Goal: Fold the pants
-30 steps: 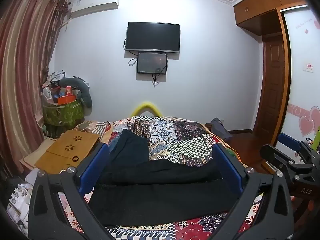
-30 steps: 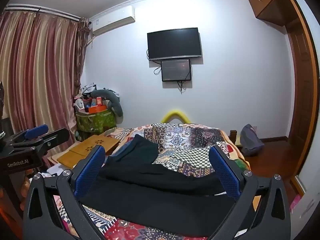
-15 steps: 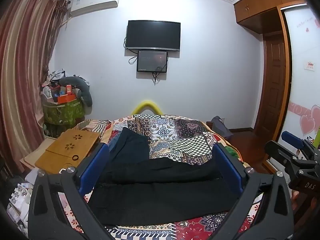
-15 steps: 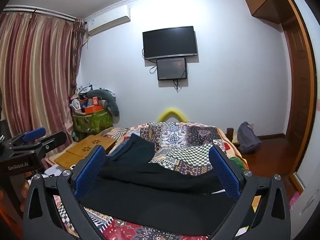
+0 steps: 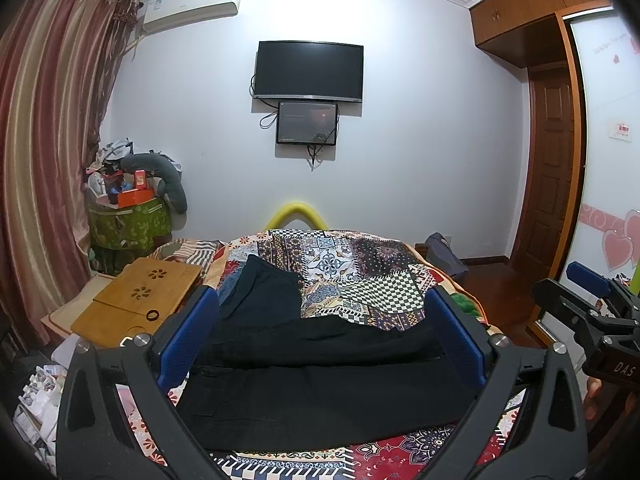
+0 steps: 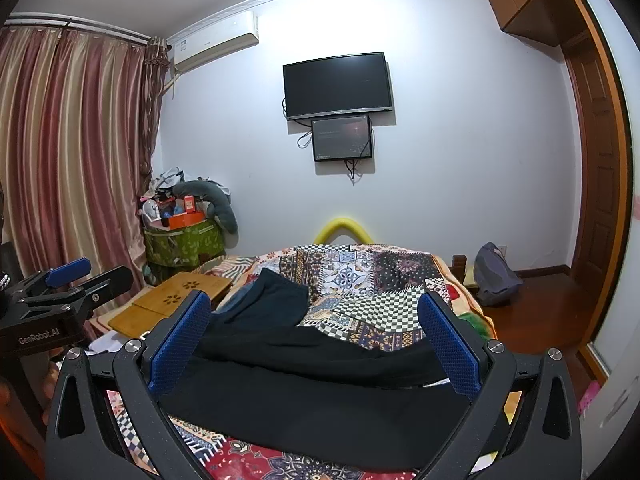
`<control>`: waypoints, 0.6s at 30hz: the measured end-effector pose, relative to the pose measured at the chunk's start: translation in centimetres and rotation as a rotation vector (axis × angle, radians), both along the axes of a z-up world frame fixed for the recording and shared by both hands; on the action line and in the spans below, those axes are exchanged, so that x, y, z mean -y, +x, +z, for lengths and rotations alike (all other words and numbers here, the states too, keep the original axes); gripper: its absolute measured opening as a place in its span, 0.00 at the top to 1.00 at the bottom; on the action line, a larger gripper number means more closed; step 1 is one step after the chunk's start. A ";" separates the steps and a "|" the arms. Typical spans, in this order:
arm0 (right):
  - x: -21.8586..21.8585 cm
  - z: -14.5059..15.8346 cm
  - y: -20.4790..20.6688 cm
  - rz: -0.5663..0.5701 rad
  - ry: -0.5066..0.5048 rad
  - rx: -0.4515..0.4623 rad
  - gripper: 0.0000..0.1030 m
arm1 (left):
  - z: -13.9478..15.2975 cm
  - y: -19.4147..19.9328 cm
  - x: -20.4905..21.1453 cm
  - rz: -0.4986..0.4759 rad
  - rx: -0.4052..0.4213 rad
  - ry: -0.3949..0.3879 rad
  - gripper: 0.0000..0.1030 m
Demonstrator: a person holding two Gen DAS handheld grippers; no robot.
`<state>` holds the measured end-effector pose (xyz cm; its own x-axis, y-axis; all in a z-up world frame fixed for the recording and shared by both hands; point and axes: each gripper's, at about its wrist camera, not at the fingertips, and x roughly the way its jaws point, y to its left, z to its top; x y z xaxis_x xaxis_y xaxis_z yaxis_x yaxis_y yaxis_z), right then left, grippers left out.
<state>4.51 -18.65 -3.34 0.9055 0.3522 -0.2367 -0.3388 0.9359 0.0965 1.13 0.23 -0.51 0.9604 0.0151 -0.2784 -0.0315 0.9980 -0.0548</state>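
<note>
On the bed (image 5: 360, 264), black pants (image 5: 320, 384) lie flat across the near part of the patchwork cover, their length running left to right, with one leg lying on the other and the far one showing as a long ridge. A second dark garment (image 5: 264, 300) lies just beyond them, toward the left edge. The pants' near hem sits close to the bed's near edge, with a strip of red-patterned cover showing in front. Left of the bed a wooden tray (image 5: 136, 304) fills the gap, and beyond it stands a green hamper (image 5: 128, 224) against the curtain (image 5: 44, 152). To the right, bare wood floor (image 6: 536, 316) runs to the door. The far half of the cover is open.

Left gripper (image 5: 320, 340) is held above the pants, its blue fingers spread wide and clasping nothing. Right gripper (image 6: 316, 340) is likewise wide and empty, apart from the cloth. Each sees the other at its frame edge.

Against a second ago, the pants have not shifted; both views have tilted slightly, and the two grippers sit a little farther apart.
</note>
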 end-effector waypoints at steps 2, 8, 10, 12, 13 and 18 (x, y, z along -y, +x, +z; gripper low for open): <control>0.0 0.0 0.0 0.001 0.000 0.000 0.00 | 0.1 -0.2 0.1 0.002 0.001 0.000 0.00; 0.0 0.0 0.0 -0.001 0.000 0.001 0.00 | 0.2 -0.3 0.2 0.003 0.004 0.004 0.00; 0.1 0.1 0.1 -0.002 -0.002 0.003 0.00 | 0.2 -0.2 0.1 0.003 0.002 0.004 0.00; 0.1 0.2 0.2 -0.003 -0.004 0.005 0.00 | 0.1 -0.2 0.1 0.000 0.000 0.001 0.00; 0.1 0.2 0.2 -0.003 -0.003 0.004 0.00 | 0.1 -0.2 0.1 -0.003 -0.001 0.000 0.00; 0.1 0.2 0.2 -0.003 -0.002 0.004 0.00 | 0.1 -0.3 0.2 -0.004 0.001 -0.002 0.00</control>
